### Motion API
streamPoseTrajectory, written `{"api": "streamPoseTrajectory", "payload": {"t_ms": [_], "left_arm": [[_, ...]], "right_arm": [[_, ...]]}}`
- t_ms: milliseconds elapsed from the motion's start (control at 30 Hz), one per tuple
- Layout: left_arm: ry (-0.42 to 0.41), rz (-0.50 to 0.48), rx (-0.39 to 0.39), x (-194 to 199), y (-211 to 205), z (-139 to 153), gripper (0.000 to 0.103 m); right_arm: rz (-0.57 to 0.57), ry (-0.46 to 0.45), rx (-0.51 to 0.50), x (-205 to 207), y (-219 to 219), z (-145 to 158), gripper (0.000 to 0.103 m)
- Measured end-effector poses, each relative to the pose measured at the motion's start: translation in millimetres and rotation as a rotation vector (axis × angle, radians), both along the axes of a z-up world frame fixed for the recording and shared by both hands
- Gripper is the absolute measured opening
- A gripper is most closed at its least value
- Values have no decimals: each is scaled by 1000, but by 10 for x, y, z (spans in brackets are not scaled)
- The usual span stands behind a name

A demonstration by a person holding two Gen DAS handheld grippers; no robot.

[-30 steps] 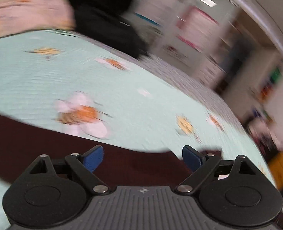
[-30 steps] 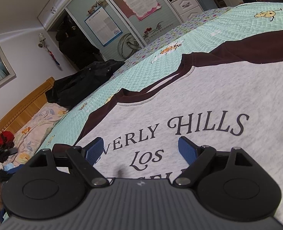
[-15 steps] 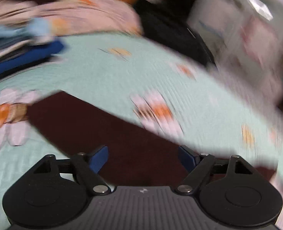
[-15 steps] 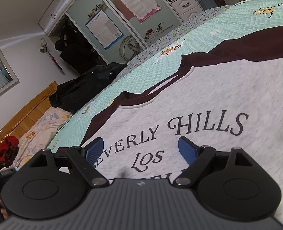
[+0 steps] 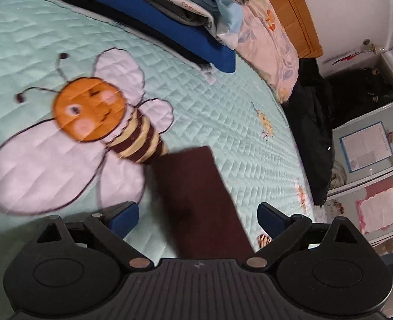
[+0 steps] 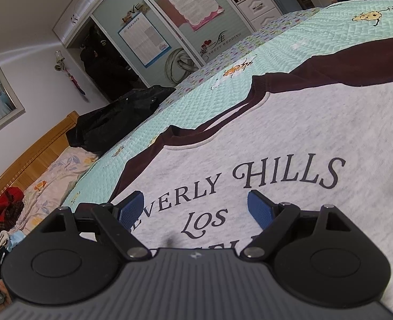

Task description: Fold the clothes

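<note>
Lying flat on the quilted bed (image 6: 316,26), the grey sweatshirt (image 6: 316,133) spreads under the right hand-held gripper (image 6: 196,208), whose jaws stand wide and empty. The left hand-held gripper (image 5: 197,217), jaws just opened wider with nothing pinched, hangs over the dark sleeve (image 5: 196,194) beside a stack of folded clothes (image 5: 169,13).

Each handheld tool, the left gripper (image 5: 198,217) and the right gripper (image 6: 196,208), has a dark grey ribbed housing with a small pale emblem at its far edge, flanked by two round black discs. Black triangular linkage arms with silver pivot screws carry blue ribbed fingers (image 6: 259,209).
</note>
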State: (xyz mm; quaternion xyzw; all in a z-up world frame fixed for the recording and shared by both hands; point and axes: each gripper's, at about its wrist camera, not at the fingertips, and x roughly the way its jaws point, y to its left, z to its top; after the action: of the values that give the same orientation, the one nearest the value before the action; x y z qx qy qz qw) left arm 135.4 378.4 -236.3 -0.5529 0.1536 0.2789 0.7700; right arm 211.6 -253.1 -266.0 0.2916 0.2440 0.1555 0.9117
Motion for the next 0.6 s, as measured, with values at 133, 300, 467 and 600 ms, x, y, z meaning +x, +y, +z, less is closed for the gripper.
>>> {"api": "streamPoseTrajectory", "payload": {"t_ms": [133,300,467,600], "left_arm": [[-14,-62,15,215,125,-69,84],[15,-84,-36,226,213,-227,8],[17,-116,116,58,33,103,5],[43,-103,227,-159,-145,323,5]], "right_arm": [[0,1,-3,3,1,-1,86],[0,0,-5,1,14,2,86],[0,0,-4,-1,11,3,86],[0,0,-2,-2,9,3,86]]}}
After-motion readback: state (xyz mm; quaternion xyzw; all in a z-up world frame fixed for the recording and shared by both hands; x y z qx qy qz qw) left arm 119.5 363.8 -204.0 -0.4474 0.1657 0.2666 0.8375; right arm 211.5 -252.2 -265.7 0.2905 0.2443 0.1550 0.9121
